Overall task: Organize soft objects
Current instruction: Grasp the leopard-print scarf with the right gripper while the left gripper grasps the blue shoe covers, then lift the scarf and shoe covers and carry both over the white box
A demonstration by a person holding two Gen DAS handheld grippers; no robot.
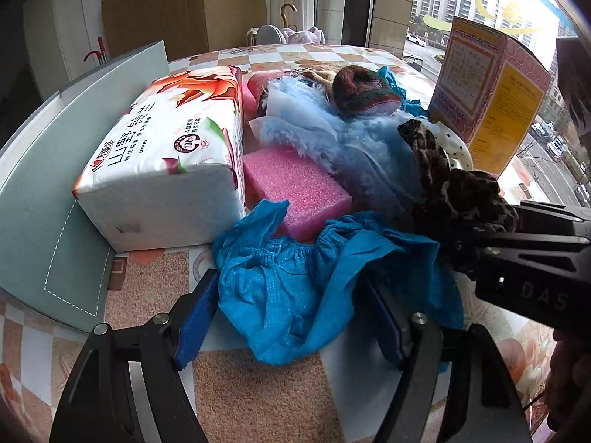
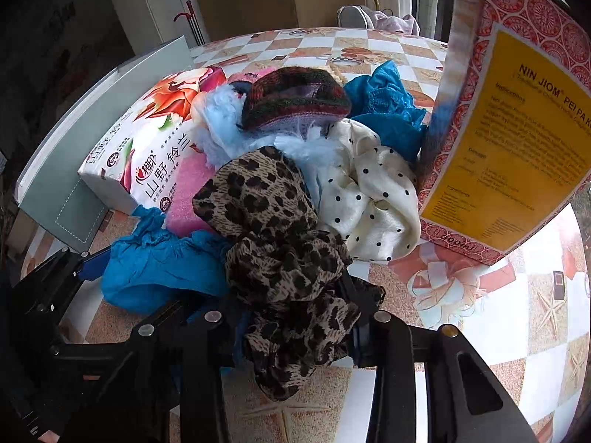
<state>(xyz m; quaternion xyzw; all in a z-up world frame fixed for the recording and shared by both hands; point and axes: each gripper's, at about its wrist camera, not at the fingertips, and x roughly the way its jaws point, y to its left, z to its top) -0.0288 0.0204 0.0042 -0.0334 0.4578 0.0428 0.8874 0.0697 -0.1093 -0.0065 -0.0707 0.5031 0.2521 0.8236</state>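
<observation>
Right hand-held gripper (image 2: 295,336) is clamping crumpled leopard-print fabric scarf (image 2: 280,243); left hand-held gripper (image 1: 291,317) is gaping around crinkled blue nonwoven cover (image 1: 295,288); pile is looking mostly unsorted.

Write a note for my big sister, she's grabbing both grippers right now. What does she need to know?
Right gripper: fingers shut on the leopard-print fabric scarf, which is still draped over the pile.
Left gripper: fingers open on either side of the crumpled blue non-woven shoe cover, not yet closed on it.
Pile on the checkered tablecloth: white floral tissue pack, pink foam block, light blue fluffy fabric, cream polka-dot satin cloth, red-green knitted hat, beside the tall red-and-yellow cardboard box.
Done: nothing looks sorted so far.
Left: pull the scarf free, grab the shoe cover, then sort the rest.
</observation>
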